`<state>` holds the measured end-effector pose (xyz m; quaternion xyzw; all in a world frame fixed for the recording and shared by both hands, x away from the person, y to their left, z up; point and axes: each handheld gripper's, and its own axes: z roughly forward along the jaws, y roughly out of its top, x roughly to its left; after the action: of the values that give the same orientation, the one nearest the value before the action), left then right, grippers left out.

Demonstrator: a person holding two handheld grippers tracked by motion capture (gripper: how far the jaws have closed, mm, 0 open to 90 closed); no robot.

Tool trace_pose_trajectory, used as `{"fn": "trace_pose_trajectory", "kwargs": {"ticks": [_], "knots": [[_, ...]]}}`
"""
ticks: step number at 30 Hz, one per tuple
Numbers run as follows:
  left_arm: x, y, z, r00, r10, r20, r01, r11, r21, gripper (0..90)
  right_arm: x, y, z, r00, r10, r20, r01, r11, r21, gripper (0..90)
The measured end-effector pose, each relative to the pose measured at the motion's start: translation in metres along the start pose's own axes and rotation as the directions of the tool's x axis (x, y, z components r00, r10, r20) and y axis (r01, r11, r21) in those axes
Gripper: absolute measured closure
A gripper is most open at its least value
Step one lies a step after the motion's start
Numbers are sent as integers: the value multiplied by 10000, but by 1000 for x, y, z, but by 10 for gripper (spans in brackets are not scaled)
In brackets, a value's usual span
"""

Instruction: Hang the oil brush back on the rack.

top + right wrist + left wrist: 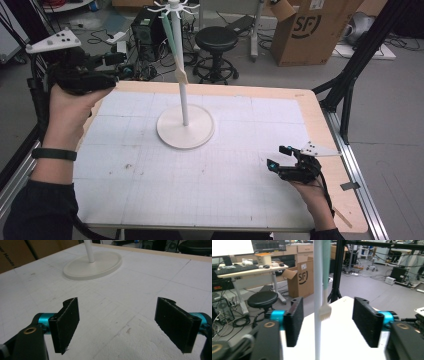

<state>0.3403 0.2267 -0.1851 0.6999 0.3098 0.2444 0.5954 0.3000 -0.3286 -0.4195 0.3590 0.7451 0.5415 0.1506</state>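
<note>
A green-handled brush (325,285) hangs bristles-down from the white hook stand (184,100), just beyond the left gripper (325,323), whose jaws stand wide apart, empty, level with the bristles. The right gripper (117,325) rests low over the table (150,277), jaws spread, holding nothing.

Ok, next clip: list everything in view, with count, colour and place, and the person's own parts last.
stand: one, white, round base and pole at the table's middle.
brush: one, green handle, pale head, hanging from the stand's top hooks beside the pole.
table: one, wooden edge, white gridded mat.
stool: one, black, on the floor behind the table.
cardboard box: one, brown, far right on the floor.
left gripper: one, black, raised at the table's far left corner, jaws open, facing the brush.
right gripper: one, black, low over the mat's near right, jaws open.
</note>
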Motion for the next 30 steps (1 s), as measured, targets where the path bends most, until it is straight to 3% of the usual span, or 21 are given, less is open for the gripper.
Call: {"fn": "trace_pose_trajectory", "kwargs": {"ticks": [5,9,15,23,30], "knots": [[-12,-31,-6,9988,480,95,-482,9986,196,303,0,0,1,10000,-51,-1,51,10000,57,193],[-19,-63,-9,9978,467,464,-483,9983,328,267,1,-1,2,10000,-82,-9,82,9999,115,192],[-25,-118,-13,9967,680,440,-710,9951,694,235,1,-1,2,10000,-33,10,33,9998,181,192],[-19,-180,-19,9997,85,213,-101,9973,734,191,-1,-3,2,10000,-38,67,36,9997,259,191],[-23,-211,-15,9995,316,88,-323,9935,1093,164,-2,-5,3,9999,47,111,-50,9996,287,185]]}}
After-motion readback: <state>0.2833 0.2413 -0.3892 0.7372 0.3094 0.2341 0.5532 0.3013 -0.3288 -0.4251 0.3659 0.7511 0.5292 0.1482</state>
